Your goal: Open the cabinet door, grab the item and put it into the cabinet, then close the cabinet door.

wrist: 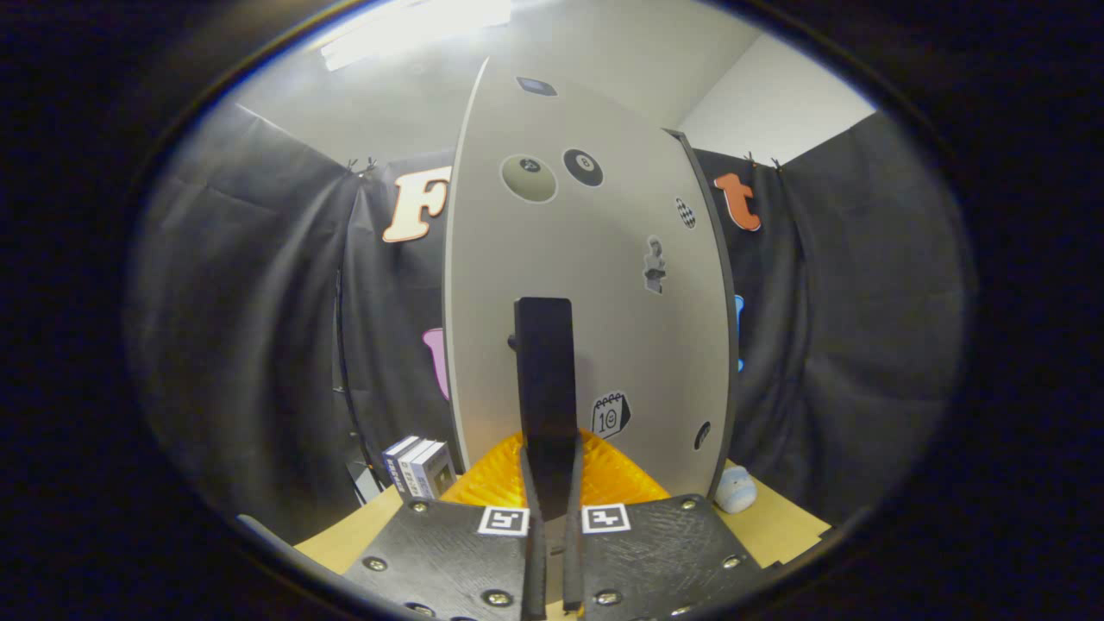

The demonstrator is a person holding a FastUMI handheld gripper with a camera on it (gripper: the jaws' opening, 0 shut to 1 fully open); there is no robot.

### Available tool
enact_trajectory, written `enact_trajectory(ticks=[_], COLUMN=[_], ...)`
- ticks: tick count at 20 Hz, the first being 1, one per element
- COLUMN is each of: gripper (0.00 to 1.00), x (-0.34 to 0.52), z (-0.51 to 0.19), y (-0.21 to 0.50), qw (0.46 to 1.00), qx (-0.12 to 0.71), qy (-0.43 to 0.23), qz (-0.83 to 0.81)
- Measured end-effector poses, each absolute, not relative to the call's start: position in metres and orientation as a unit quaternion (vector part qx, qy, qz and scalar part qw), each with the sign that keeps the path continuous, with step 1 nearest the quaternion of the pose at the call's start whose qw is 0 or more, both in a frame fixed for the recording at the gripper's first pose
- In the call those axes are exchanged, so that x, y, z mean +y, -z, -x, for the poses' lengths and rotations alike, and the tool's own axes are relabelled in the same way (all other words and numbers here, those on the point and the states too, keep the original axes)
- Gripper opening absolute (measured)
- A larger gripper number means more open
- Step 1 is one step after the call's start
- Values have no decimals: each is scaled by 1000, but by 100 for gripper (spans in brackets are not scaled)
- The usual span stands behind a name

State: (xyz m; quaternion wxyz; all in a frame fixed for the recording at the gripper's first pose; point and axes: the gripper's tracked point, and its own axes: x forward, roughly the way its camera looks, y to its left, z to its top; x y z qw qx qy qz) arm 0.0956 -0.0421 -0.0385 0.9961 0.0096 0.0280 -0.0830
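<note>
The jaws of the gripper (pixel 549 483) are narrowed onto the flat black bar handle (pixel 545 379) of the smooth grey cabinet door (pixel 595 293) — stickered, matte. A ribbed orange item (pixel 617 474) lies behind it; boxed books (pixel 418 466) and a soft pale-blue toy (pixel 736 490) rest on the wooden table (pixel 776 522).

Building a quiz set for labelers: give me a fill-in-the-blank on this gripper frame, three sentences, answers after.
1. The gripper is closed on the cabinet door's black ____.
2. The boxes stand on the table to the ____ of the cabinet door.
3. The small plush toy sits on the table at the door's lower ____ corner.

Missing words: handle; left; right
</note>
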Motion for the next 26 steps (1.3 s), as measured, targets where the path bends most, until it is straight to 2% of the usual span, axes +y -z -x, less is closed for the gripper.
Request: enact_trajectory(ticks=[7,16,26], gripper=[8,7,7], x=[-55,-87,-108], z=[-84,-63,-47], y=[37,33,31], qw=[994,981,970], qx=[30,25,28], qy=[109,191,243], qz=[-8,-3,8])
